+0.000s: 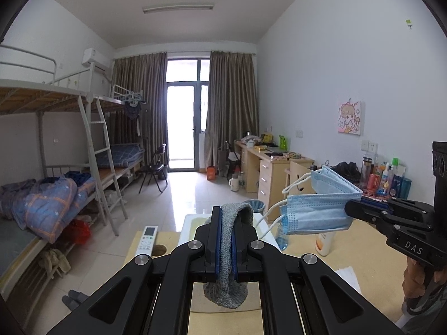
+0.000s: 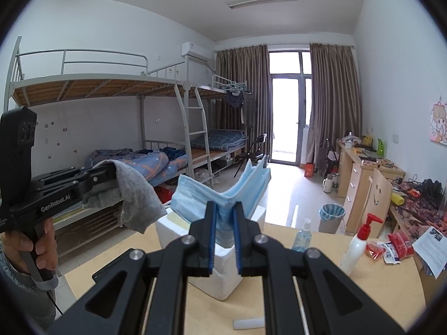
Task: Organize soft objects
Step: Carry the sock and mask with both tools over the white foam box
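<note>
In the left wrist view my left gripper (image 1: 226,219) is shut on a grey knitted sock (image 1: 227,287), which drapes over the fingertips and hangs below the jaws. To its right, a person's hand holds my right gripper (image 1: 350,209), shut on a bunch of light blue face masks (image 1: 318,215) with white ear loops dangling. The right wrist view shows the same masks (image 2: 245,184) fanning up from my right gripper (image 2: 225,208), with my left gripper (image 2: 110,174) and the grey sock (image 2: 139,201) at the left. Both hover above a white foam box (image 2: 223,273) on the wooden table (image 2: 307,293).
On the table are a white remote (image 1: 147,241), a clear spray bottle (image 2: 303,236), a white pump bottle with a red top (image 2: 356,248), red snack packets (image 2: 396,247) and a leaflet. Bunk beds line the left wall, desks the right, and a bin (image 2: 331,217) stands on the floor.
</note>
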